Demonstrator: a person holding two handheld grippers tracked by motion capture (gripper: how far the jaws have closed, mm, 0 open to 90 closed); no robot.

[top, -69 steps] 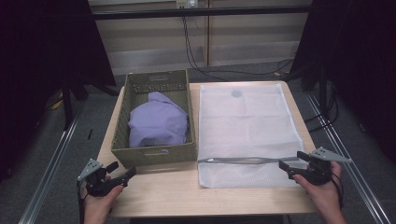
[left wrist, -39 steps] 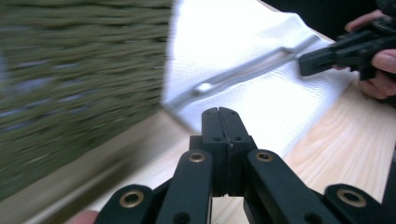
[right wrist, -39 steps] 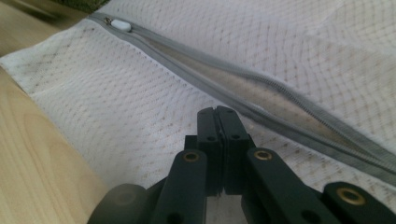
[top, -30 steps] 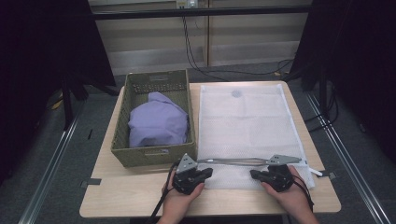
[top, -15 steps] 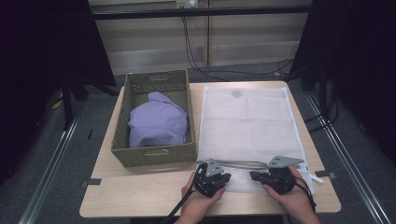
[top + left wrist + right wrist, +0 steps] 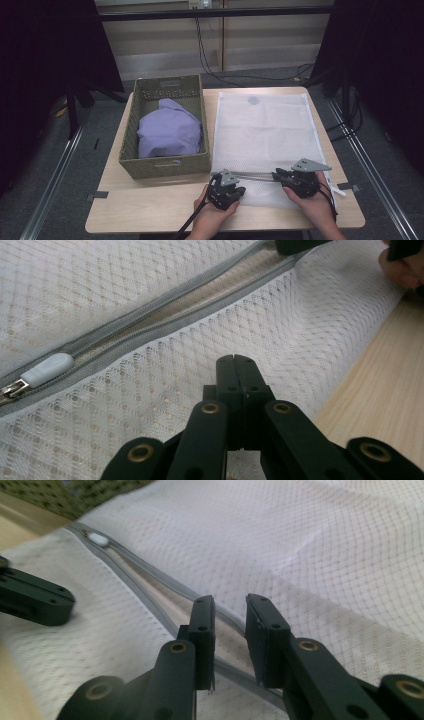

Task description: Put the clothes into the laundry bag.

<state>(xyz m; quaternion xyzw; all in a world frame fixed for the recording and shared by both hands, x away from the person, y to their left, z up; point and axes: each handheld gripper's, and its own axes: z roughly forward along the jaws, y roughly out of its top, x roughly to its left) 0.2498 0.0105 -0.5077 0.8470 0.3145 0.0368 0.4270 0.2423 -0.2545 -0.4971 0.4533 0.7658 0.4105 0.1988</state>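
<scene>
The left gripper [image 6: 226,191], jaws closed on nothing, rests on the white mesh zippered laundry bag [image 6: 265,130] at the frame's lower middle. The right gripper [image 6: 230,615], jaws just parting, straddles the grey zipper [image 6: 150,600] without pinching it. Closing there may catch only mesh, or drag the bag across the wooden desk [image 6: 150,205].

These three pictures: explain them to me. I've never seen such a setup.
A person at a table holds a hand-operated gripper in each hand. The high view looks down from above; the other two come from cameras riding on the grippers, looking along their black jaws. On the table lie a white mesh bag with its zipper partly open, and a basket holding a purple cloth. The left gripper is shut, resting over the mesh just below the zipper. The right gripper has just been opening, its jaws either side of the zipper band; it holds nothing.
</scene>
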